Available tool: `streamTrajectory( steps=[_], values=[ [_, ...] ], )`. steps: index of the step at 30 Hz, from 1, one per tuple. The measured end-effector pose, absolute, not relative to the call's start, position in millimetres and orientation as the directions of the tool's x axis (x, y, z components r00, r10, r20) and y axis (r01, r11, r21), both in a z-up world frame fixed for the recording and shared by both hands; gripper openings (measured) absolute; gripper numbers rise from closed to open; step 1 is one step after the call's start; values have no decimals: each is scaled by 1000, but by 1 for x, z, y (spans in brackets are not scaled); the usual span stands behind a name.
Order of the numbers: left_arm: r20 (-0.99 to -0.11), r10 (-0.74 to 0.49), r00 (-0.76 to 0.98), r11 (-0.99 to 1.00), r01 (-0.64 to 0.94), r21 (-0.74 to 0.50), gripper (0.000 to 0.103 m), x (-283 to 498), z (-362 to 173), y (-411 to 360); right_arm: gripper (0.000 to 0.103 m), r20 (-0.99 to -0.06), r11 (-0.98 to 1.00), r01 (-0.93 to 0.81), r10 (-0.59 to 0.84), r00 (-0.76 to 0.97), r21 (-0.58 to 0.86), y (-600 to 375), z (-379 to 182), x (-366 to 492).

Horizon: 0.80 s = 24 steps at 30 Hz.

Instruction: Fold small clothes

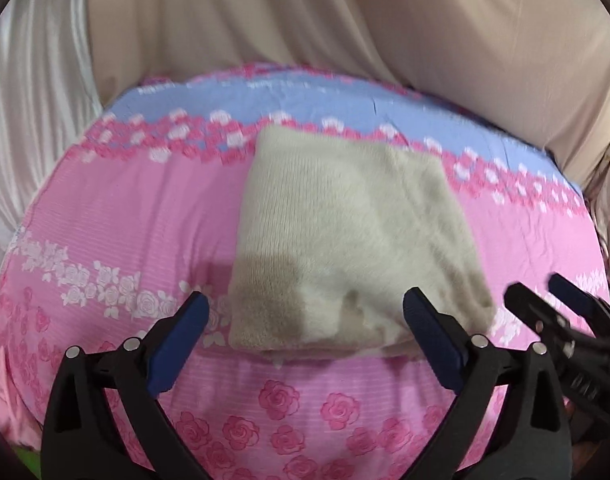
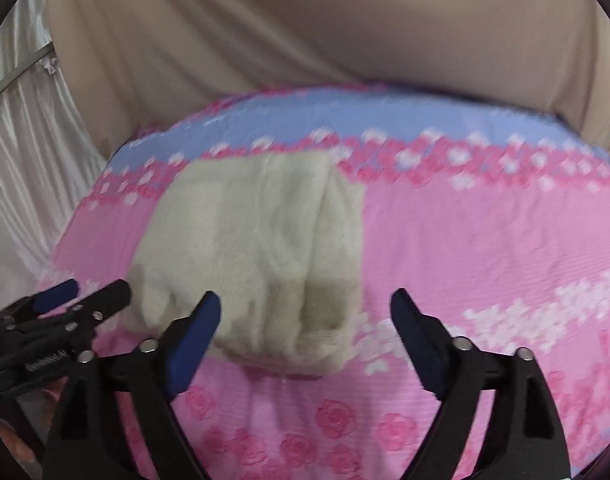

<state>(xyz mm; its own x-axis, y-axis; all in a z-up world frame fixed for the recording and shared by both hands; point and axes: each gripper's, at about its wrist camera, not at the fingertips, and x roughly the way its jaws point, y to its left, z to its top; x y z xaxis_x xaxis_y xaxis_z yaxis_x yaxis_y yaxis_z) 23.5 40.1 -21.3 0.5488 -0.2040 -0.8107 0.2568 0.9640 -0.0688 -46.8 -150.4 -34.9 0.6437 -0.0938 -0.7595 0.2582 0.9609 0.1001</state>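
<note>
While both your tongs tilt down toward the bed, the left gripper (image 1: pixel 305 322) and right gripper (image 2: pixel 305 318) gape wide, gripping nothing. Folded cream garment (image 1: pixel 345 240) lies just beyond their tips on the pink floral sheet (image 1: pixel 117 232).

Rose-print bed (image 1: pixel 105 232) — folded cream garment (image 1: pixel 345 240) on it

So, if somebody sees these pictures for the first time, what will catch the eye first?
First the cream fuzzy garment, folded into a thick block and lying in the middle of the pink rose-printed bedsheet, which has a blue band at its far side. Next, the left hand-held gripper and the right hand-held gripper, both wide open at the near edge of the garment and gripping nothing.
</note>
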Motion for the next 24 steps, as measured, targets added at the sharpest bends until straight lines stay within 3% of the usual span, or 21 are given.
streamTrajectory(
  steps=[14, 24],
  values=[
    [-759, -179, 626, 963, 269, -5, 96, -10, -4, 12, 87, -786, 970, 231, -88, 611, 71, -136, -31, -52],
    [-748, -92, 658, 989, 150, 10, 96, -14, 0, 24, 87, -776, 956, 277, -105, 622, 93, -146, -24, -53]
  ],
)
